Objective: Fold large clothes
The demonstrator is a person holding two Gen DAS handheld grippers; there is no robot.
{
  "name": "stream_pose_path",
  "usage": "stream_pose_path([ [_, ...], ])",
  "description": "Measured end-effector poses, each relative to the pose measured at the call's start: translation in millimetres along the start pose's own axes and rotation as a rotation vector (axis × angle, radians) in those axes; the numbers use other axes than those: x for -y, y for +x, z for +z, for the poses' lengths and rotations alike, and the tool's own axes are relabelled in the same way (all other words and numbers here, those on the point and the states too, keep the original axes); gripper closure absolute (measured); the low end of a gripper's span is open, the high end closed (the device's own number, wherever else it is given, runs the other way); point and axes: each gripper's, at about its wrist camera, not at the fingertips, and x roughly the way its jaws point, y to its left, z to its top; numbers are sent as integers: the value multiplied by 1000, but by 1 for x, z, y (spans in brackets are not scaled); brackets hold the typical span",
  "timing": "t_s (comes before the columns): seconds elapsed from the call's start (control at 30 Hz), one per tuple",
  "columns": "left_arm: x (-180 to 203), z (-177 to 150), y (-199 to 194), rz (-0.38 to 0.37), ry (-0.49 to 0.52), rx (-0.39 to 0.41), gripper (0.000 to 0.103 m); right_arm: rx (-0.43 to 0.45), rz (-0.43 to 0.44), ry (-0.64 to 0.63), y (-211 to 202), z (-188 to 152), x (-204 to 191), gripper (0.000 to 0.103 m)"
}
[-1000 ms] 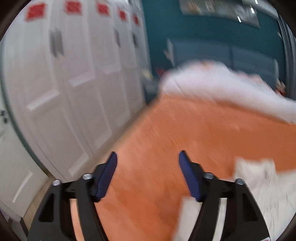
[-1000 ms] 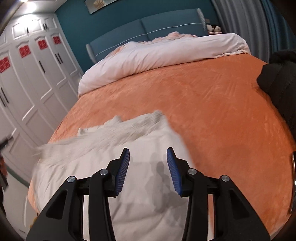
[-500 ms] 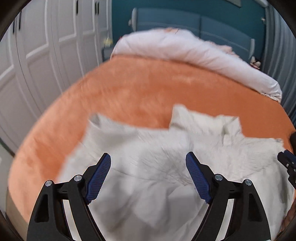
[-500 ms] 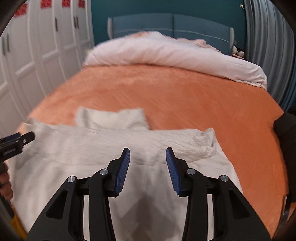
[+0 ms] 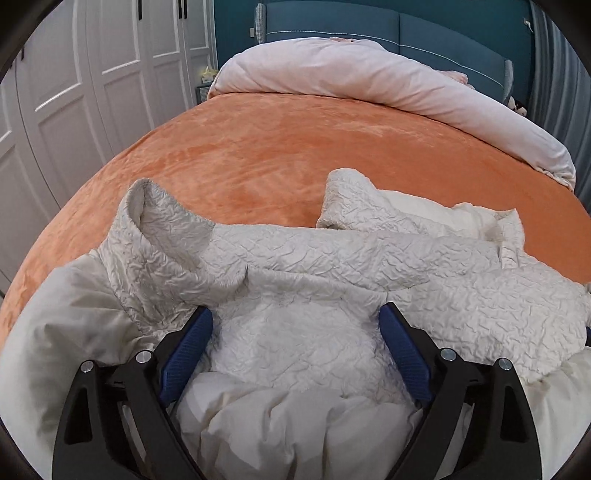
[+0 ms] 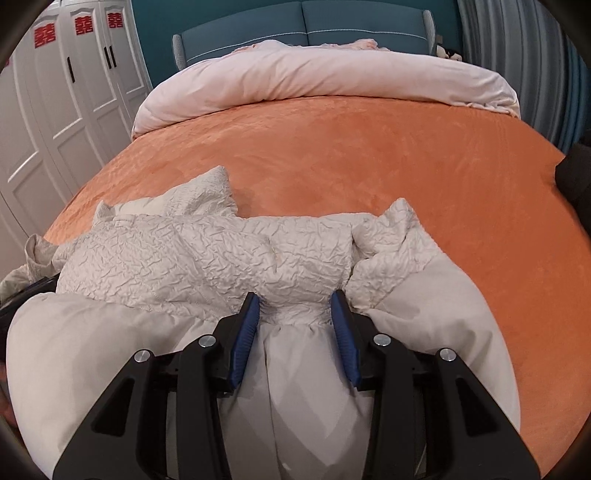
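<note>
across the near end of the orange bedspread (image 5: pixel 295 147) there's a big cream jacket (image 5: pixel 295 332) lying rumpled, crinkly textured fabric on top and smoother cream panels down toward the cameras. one sleeve end (image 5: pixel 147 206) sticks up open on the left in the left wrist view, and another crinkled flap (image 5: pixel 351 195) pokes out toward the middle of the bed.

left gripper (image 5: pixel 295 325) is right down on the jacket with its jaws spread wide. they've just been opening, and there's a mound of the crinkly fabric sitting between the blue pads (image 5: pixel 184 350) but they're not squeezing it, so it's let go.

right gripper (image 6: pixel 295 310) is on the other part of the same jacket, jaws about half closed, with a bunched ridge of cloth between the pads (image 6: pixel 243 332). the fabric looks gathered there, but honestly i can't tell if the pads are actually pinching it or just sitting either side.

pinkish white duvet (image 6: pixel 314 74) is rolled up at the headboard (image 6: pixel 303 22) end, white wardrobes (image 6: pixel 55 92) off to the left.
</note>
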Motion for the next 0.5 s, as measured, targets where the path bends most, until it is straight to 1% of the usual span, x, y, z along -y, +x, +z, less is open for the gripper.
stream_pose_path([
  [0.1, -7, 4, -7, -39, -12, -17, 14, -28, 22, 2, -4, 5, 1, 64],
  [0.17, -28, 11, -28, -112, -58, -15, 15, -26, 39, -2, -18, 14, 2, 61],
  [0.2, -42, 14, -40, -140, -97, 4, 14, 2, 37, -3, -31, 18, 5, 49],
  [0.23, -64, 19, -56, -170, -154, 32, 14, 53, 17, 0, -47, 23, 11, 40],
  [0.27, -79, 23, -63, -185, -188, 36, 13, 77, 9, 8, -54, 27, 17, 29],
  [0.3, -94, 26, -67, -199, -224, 35, 12, 87, 3, 26, -58, 33, 26, 26],
  [0.33, -110, 29, -67, -204, -262, 26, 12, 74, -2, 38, -56, 36, 31, 25],
  [0.37, -129, 32, -61, -197, -305, -4, 12, 18, -15, 58, -44, 42, 40, 20],
  [0.43, -152, 32, -41, -169, -362, -78, 12, -68, -55, 83, -17, 44, 50, 23],
  [0.47, -162, 27, -27, -158, -403, -126, 15, -102, -53, 93, -6, 42, 53, 42],
  [0.5, -166, 23, -20, -160, -425, -148, 29, -133, -41, 105, 1, 40, 53, 52],
])
